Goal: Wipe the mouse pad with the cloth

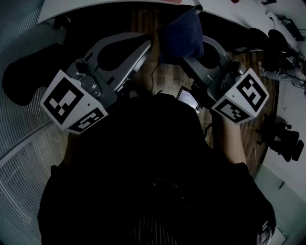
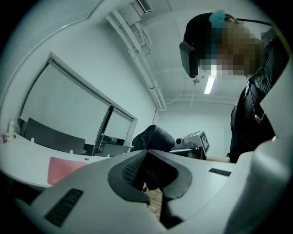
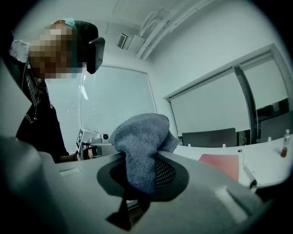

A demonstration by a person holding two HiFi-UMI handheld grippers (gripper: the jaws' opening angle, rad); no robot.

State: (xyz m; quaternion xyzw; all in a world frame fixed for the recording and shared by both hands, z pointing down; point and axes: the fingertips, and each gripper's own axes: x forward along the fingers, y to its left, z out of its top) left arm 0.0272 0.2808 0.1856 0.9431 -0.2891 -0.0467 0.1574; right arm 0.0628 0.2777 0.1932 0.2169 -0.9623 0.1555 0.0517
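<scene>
Up off the floor (image 1: 167,79), short of the table (image 1: 71,9): both grippers held level before the chest. Clamped in the right gripper (image 3: 137,157): cloth (image 3: 137,132), bunched, bulging above the jaw tips and hanging down between them. Closed tip to tip on nothing: left gripper (image 2: 146,151), near the right one. Lying flat on the table, well apart from both: pad (image 3: 222,165), pink, not yet touched.

Judged soft, light and limp, as cloth goes; no breaking, but liable to fold under or pull free when dragged. Best held as now, by the middle of the bunch, leaving a loose lobe below to meet the surface. Judged thin and light as well, for the pad; may creep under a wipe, so worth pinning at a corner with the free left gripper.

Round the pad: thin cord (image 3: 246,170), perhaps, just beside its right edge; bottle (image 3: 284,148) farther right; chair (image 3: 208,137) behind the table. Calls for a reach across the table edge first.
</scene>
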